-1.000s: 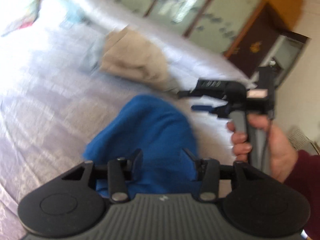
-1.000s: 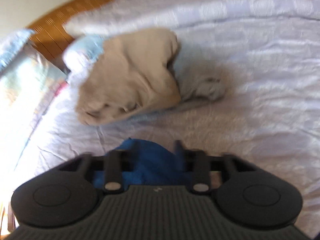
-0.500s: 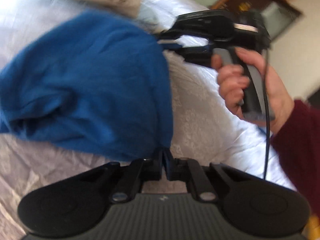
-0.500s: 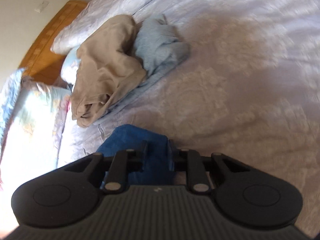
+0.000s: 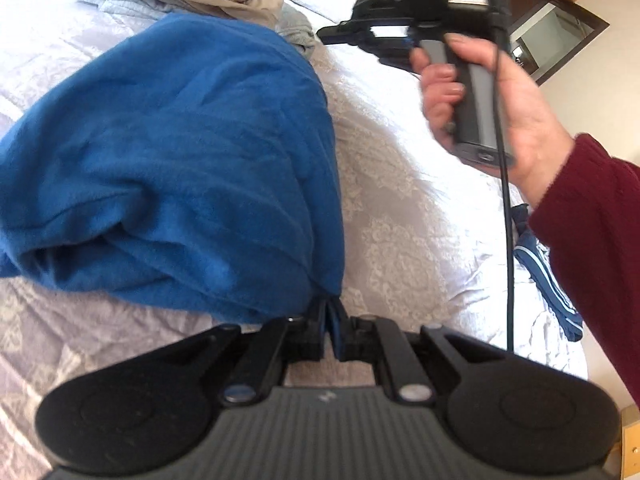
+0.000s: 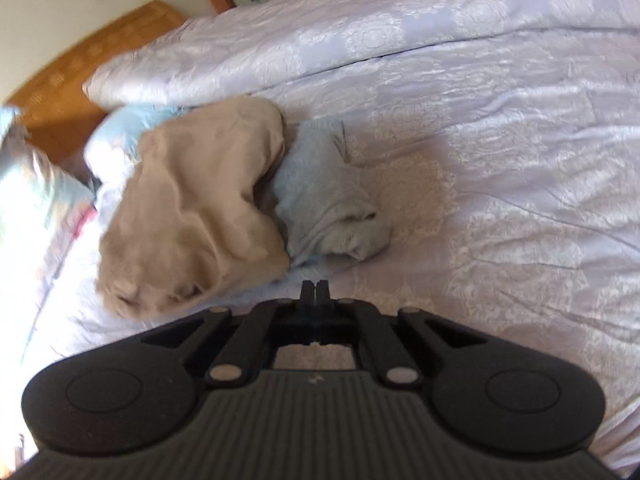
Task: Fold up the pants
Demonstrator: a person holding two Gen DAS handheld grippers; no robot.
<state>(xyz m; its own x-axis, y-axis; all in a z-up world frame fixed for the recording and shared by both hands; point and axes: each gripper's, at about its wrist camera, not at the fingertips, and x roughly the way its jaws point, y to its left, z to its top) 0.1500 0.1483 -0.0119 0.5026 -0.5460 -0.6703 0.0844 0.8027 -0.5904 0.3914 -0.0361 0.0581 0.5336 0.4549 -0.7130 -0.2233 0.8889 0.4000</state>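
The blue pants (image 5: 172, 168) are lying bunched on the bedspread (image 5: 400, 200), looking soft and floppy, so the left gripper (image 5: 332, 320) is pinching one corner edge while the right gripper (image 6: 315, 290) is hovering, jaws together on nothing, probably wanting another corner.

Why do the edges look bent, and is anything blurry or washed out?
Both views: fisheye lenses curve the edges. Left wrist: blue pants slightly soft, the hand smeared. Right wrist: tan garment and headboard blurred, sunlit bedding glaring.
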